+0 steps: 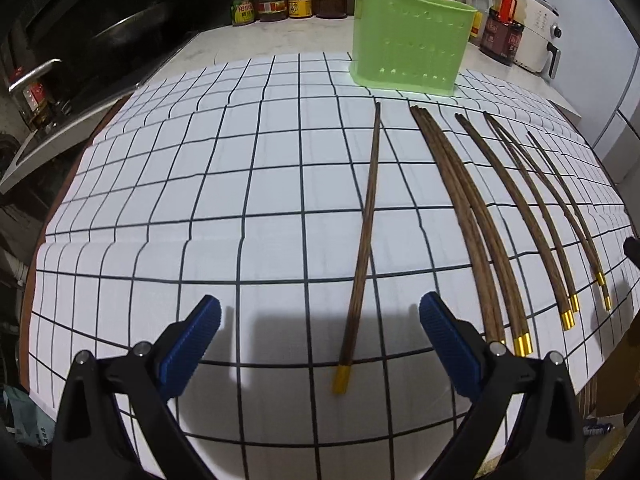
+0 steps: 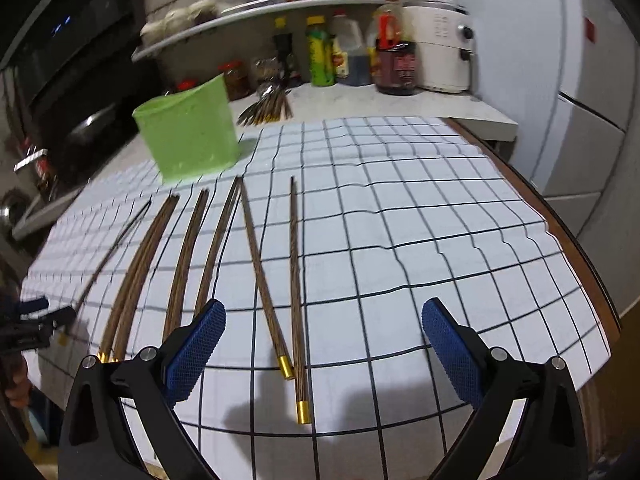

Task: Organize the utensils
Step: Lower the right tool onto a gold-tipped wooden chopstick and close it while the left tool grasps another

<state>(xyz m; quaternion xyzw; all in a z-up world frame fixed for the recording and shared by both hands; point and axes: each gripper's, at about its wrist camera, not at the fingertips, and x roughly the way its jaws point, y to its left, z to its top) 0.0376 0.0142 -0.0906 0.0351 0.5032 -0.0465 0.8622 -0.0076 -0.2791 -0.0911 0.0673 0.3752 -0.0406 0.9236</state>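
Several dark wooden chopsticks with gold caps lie in a row on the white checked cloth (image 1: 200, 200). In the left wrist view one chopstick (image 1: 362, 240) lies apart, between my open left gripper's (image 1: 320, 320) fingers, and the others (image 1: 480, 220) fan out to its right. A green utensil holder (image 1: 412, 52) stands upright at the far end. In the right wrist view two chopsticks (image 2: 294, 280) lie between my open right gripper's (image 2: 324, 320) fingers, the others (image 2: 180, 248) to their left, the green holder (image 2: 188, 136) beyond. Both grippers are empty, above the cloth.
Jars and bottles (image 1: 288, 4) and a white appliance (image 1: 540, 36) stand along the back counter. A stove with a pan (image 1: 120, 28) is on the left. More cutlery (image 2: 268, 108) lies behind the holder. The table edge (image 2: 580, 248) curves along the right.
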